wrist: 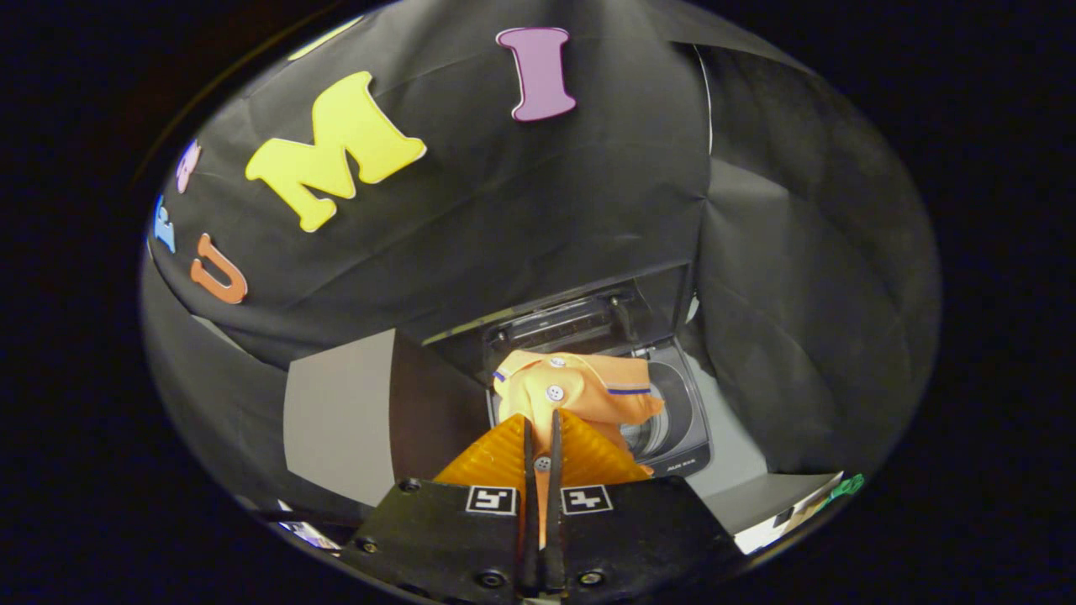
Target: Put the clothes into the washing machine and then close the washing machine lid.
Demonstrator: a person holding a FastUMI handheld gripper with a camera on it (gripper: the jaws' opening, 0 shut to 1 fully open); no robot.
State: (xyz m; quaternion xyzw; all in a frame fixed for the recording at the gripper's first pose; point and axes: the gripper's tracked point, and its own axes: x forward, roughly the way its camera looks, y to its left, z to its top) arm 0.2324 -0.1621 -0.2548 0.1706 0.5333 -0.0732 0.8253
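Gripper view: low in the centre of the frame, the gripper [542, 428] with 2 ribbed orange fingers [492, 458] is clamped together on a small orange button-up shirt with white buttons and a purple-striped cuff [580, 391]. The shirt hangs bunched just ahead of the fingertips, over the open top of a small dark grey toy washing machine [685, 420] right of centre. Its raised lid [572, 319] stands behind the shirt, against the black cloth.
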